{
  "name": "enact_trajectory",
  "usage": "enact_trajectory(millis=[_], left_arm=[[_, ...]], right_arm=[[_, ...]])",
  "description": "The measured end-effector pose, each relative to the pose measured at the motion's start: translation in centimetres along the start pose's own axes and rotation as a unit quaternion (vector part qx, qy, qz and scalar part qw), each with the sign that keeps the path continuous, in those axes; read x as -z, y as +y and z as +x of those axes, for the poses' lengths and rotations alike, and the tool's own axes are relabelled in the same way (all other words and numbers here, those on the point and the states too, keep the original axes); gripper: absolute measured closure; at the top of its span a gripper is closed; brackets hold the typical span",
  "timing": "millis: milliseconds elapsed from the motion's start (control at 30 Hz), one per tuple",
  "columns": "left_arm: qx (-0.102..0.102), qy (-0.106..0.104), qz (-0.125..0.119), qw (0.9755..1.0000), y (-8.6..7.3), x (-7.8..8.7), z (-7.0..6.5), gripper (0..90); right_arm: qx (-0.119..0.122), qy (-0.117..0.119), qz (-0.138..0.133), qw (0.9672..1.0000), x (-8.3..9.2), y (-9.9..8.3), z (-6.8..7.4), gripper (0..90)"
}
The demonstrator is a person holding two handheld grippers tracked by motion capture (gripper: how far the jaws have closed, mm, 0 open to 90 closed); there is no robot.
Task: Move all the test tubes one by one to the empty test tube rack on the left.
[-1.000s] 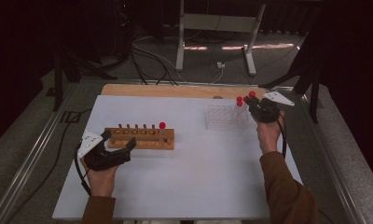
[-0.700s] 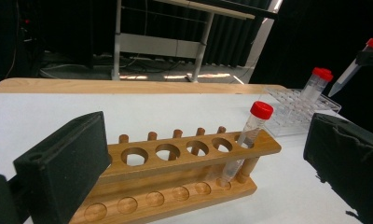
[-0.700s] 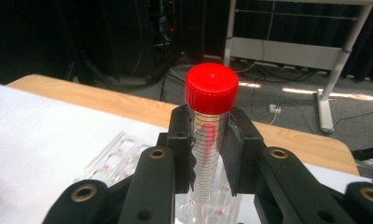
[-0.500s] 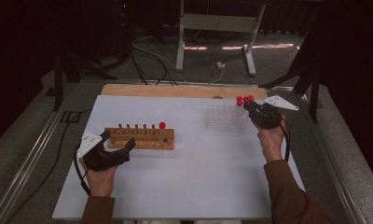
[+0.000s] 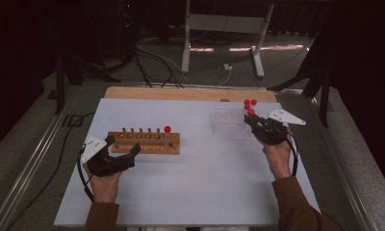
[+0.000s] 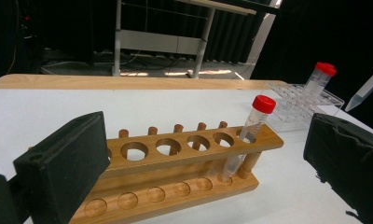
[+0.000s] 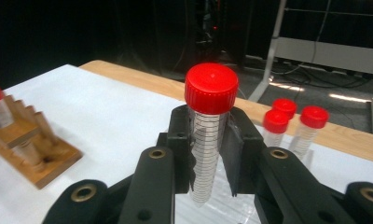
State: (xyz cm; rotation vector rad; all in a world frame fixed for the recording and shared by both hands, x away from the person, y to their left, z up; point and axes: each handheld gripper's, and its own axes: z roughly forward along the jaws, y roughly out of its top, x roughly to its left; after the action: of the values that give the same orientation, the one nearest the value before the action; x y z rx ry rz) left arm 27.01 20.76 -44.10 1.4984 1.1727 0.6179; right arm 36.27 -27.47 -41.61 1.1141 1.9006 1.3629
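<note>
The right tool (image 7: 208,163) clamps a red-capped tube (image 7: 207,140) upright, cap up, long axis vertical, beside the clear rack (image 5: 227,120), which holds two more tubes. The wooden rack (image 6: 175,172) on the white surface (image 5: 205,183) carries one tube, slightly tilted. The left tool (image 6: 198,163) stands wide around it.

The held tube's (image 7: 207,140) tip is hidden behind the right hand-held gripper (image 7: 208,154) arms.

The tube (image 7: 207,140) is clear plastic with printed graduations and a glossy red ribbed cap (image 7: 211,87). The rack (image 6: 175,172) is smooth varnished wood. The desk (image 5: 195,192) surface is matt white. The tongs (image 7: 208,154) are matt black plastic.
</note>
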Motion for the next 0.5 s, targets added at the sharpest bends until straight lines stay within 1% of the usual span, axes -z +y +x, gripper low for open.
enact_trajectory(millis=[200,367,500], left_arm=[[-0.001,-0.001,0.001,1.0,0.0,0.0,-0.1,0.7],[-0.003,-0.002,0.003,1.0,-0.1,-0.1,-0.2,0.7],[-0.004,-0.005,0.003,1.0,0.0,-0.1,-0.4,0.7]], right_arm=[[0.007,0.018,0.001,0.9998,0.4,-0.7,0.9,74.4],[0.006,0.032,0.001,0.9995,0.8,-1.5,1.5,74.4],[0.011,0.038,0.005,0.9992,0.8,-1.6,1.7,74.4]])
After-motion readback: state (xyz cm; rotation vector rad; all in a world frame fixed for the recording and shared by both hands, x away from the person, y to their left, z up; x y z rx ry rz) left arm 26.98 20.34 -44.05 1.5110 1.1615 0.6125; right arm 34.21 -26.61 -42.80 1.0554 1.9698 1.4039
